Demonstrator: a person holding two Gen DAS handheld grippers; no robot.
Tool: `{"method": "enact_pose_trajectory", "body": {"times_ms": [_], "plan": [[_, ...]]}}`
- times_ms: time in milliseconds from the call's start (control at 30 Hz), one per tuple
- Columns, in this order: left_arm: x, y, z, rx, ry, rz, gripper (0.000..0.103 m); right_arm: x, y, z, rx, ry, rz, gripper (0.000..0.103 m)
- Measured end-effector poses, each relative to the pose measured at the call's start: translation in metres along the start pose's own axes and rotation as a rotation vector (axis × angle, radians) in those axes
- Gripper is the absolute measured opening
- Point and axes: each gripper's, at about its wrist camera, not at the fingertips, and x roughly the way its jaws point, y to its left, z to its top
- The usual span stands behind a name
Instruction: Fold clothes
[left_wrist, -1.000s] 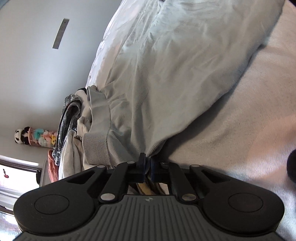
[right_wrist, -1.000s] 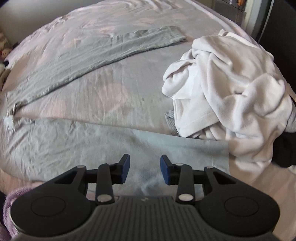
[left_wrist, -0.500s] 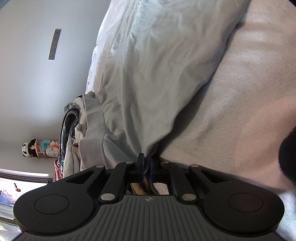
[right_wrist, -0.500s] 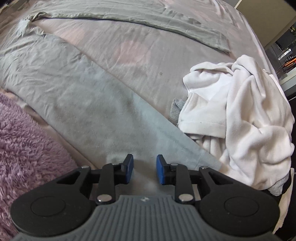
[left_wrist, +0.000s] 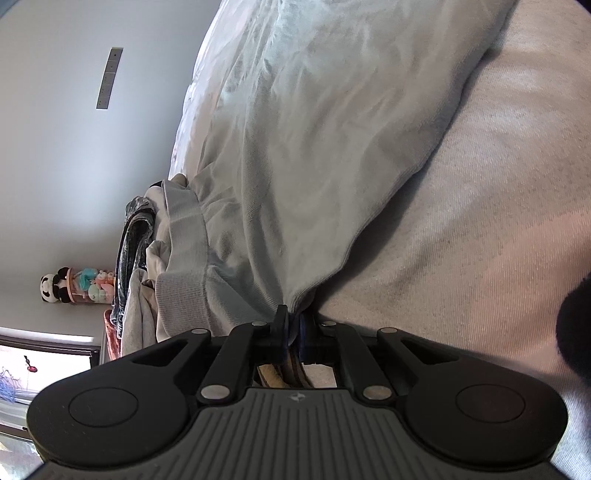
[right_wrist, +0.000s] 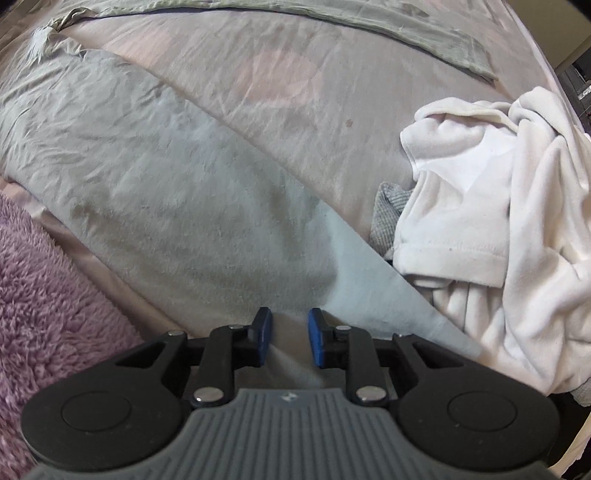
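Left pinching grey pants, right spread above them.
Left gripper (left_wrist: 291, 332) has its jaws pressed together on the edge of the grey pants (left_wrist: 314, 147), near the ribbed waistband (left_wrist: 184, 236). Right gripper (right_wrist: 290, 339) is parted over the pant leg (right_wrist: 166, 184), which lies flat on the bed sheet (right_wrist: 295, 74); white garment pile (right_wrist: 498, 221) at right, purple fleece (right_wrist: 44, 295) at left.

Left tool (left_wrist: 291, 334): jaws pinched nearly together, a fold of grey fabric clamped between the blue pads, tool rolled sideways. Right tool (right_wrist: 290, 341): jaws parted, pads empty, held low and pointing forward.
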Motion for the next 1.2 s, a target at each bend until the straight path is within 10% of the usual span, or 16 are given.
{"method": "enact_pose_trajectory", "body": {"times_ms": [133,567,833,1200], "plan": [[-0.001,0.002,0.0,-0.006,-0.003,-0.005,0.002,-0.009,0.007,-0.001,-0.029,-0.053,-0.05,0.0],[-0.001,0.004,-0.001,0.009,-0.007,-0.024,0.002,-0.047,-0.01,0.023,-0.09,-0.199,-0.227,0.0],[0.0,0.003,0.001,0.029,0.003,-0.025,0.002,-0.039,-0.013,0.013,-0.239,-0.002,-0.002,0.002],[0.001,0.002,0.002,0.052,0.012,-0.028,0.002,-0.029,-0.006,-0.024,-0.398,0.138,0.052,0.026]]}}
